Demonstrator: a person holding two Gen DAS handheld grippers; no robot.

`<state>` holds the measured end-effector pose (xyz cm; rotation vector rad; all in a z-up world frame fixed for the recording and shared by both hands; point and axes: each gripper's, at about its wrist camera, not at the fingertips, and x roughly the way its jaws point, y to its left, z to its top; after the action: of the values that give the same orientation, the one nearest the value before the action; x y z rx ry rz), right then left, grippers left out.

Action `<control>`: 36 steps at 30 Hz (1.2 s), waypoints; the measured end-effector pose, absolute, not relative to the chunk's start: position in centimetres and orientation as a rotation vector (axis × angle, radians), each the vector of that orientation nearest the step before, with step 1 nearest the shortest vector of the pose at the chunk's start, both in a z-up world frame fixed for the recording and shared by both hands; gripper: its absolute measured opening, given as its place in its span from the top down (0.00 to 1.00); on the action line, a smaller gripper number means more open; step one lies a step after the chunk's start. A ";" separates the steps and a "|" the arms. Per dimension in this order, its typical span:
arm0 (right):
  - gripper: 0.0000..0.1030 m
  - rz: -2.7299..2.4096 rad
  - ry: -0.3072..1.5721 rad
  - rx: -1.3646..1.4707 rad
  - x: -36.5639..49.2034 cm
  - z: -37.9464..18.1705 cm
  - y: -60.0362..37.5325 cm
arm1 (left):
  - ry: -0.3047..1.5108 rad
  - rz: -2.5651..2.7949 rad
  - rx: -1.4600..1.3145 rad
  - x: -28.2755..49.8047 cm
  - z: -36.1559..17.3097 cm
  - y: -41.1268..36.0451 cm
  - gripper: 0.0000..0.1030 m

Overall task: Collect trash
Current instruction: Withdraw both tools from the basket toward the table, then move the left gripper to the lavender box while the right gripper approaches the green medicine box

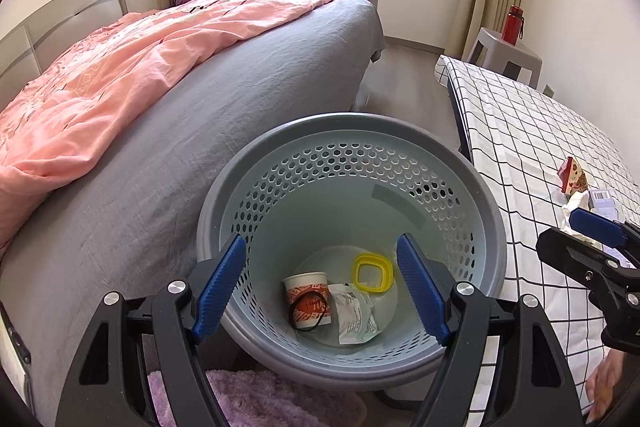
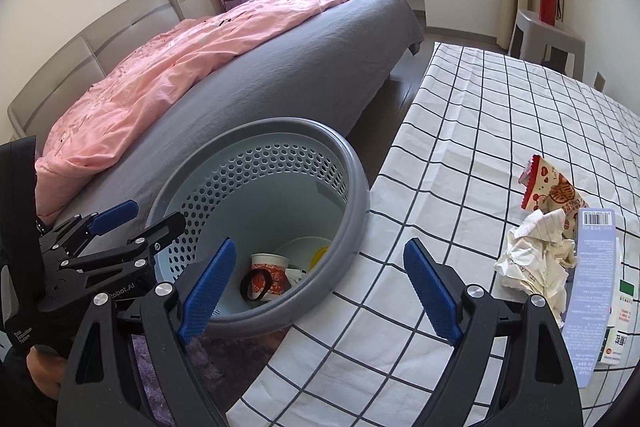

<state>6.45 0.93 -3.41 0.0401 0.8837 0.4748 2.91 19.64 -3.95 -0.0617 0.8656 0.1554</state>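
A grey perforated trash basket (image 1: 472, 171) stands on the floor between the bed and the checked table; it also shows in the right wrist view (image 2: 356, 195). Inside lie a paper cup (image 1: 308, 291), a black hair tie (image 1: 310, 311), a white wrapper (image 1: 356, 311) and a yellow ring (image 1: 373, 273). My left gripper (image 1: 322, 287) is open and empty over the basket. My right gripper (image 2: 320, 287) is open and empty over the table edge. On the table lie a red-and-white snack wrapper (image 2: 550, 189), crumpled paper (image 2: 536, 255) and a lilac box (image 2: 590, 291).
A bed (image 1: 248, 67) with grey sheet and pink duvet (image 1: 120, 67) is on the left. The checked tablecloth (image 2: 480, 131) covers the table on the right. A grey stool (image 2: 548, 39) with a red bottle (image 2: 548, 1) stands behind. A purple rug (image 1: 256, 399) lies below the basket.
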 end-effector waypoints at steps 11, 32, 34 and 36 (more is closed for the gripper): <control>0.18 0.414 0.893 0.074 4.3 -3.7 -3.9 | 0.865 0.089 -0.036 1.8 -3.4 15.4 0.28; 0.18 0.266 0.910 0.160 0.2 -4.2 -13.8 | 0.900 -0.069 0.024 1.0 -3.9 6.1 0.28; 0.18 0.242 0.907 0.167 -0.2 -4.2 -15.1 | 0.902 -0.081 0.033 0.9 -3.9 5.3 0.28; 0.18 0.218 0.906 0.175 -0.5 -4.3 -16.3 | 0.906 -0.091 0.041 0.9 -3.9 4.5 0.28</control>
<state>-0.49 -16.33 -4.25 0.1751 0.9060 0.2178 0.94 4.49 -3.93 0.0407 0.9061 -0.0913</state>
